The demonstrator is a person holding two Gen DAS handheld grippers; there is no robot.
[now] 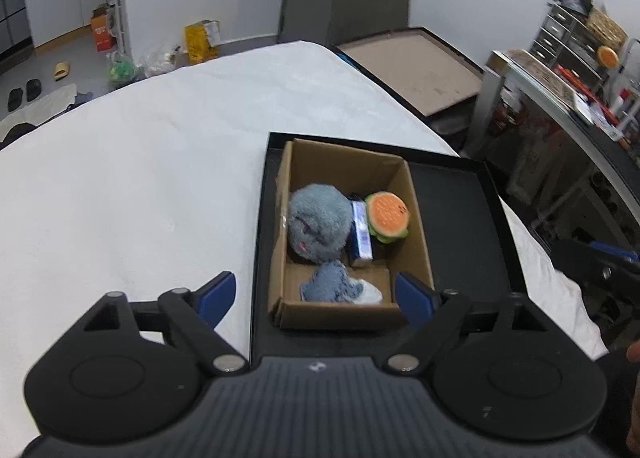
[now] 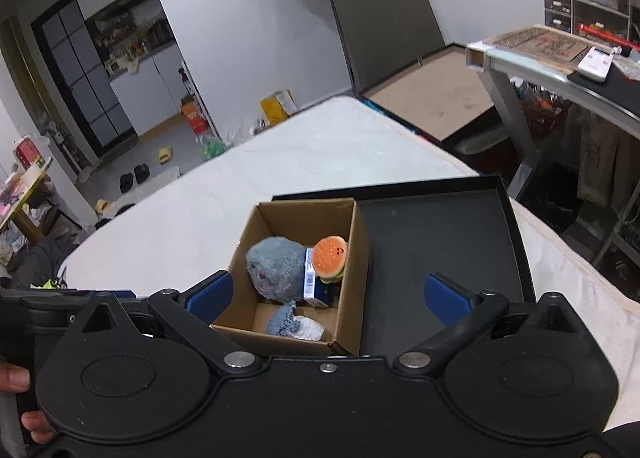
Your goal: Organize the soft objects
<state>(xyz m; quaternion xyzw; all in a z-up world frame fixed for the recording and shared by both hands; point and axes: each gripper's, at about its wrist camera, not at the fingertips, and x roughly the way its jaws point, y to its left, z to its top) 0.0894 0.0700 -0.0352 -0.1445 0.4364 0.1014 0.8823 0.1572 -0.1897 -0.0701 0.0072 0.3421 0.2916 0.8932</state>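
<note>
Both claws stand spread wide with nothing gripped: the left gripper (image 1: 316, 294) hangs above the near end of the cardboard box (image 1: 418, 226), its blue pads (image 1: 218, 294) straddling the box's near wall without touching it, and the right gripper (image 2: 328, 294) hovers likewise, one pad over the box's near-left corner and the other over the black tray (image 2: 440, 242). No earlier picture is at hand to show any jaw motion. That box sits in the left part of the tray, its left wall close along the tray's left rim, while the tray's right half lies bare and dark. Beyond and left of the tray the white bed surface (image 1: 140, 178) spreads wide; the tray's right rim lies near the bed's right edge. Inside the box, a fluffy grey plush (image 1: 318, 226) fills the far-left part, a blue-and-white packet (image 1: 362, 236) stands wedged just beside it, and a small burger plush (image 1: 388, 218) with an orange bun leans against the right wall. A rumpled blue-and-white cloth piece (image 1: 340, 288) lies at the near end.
</note>
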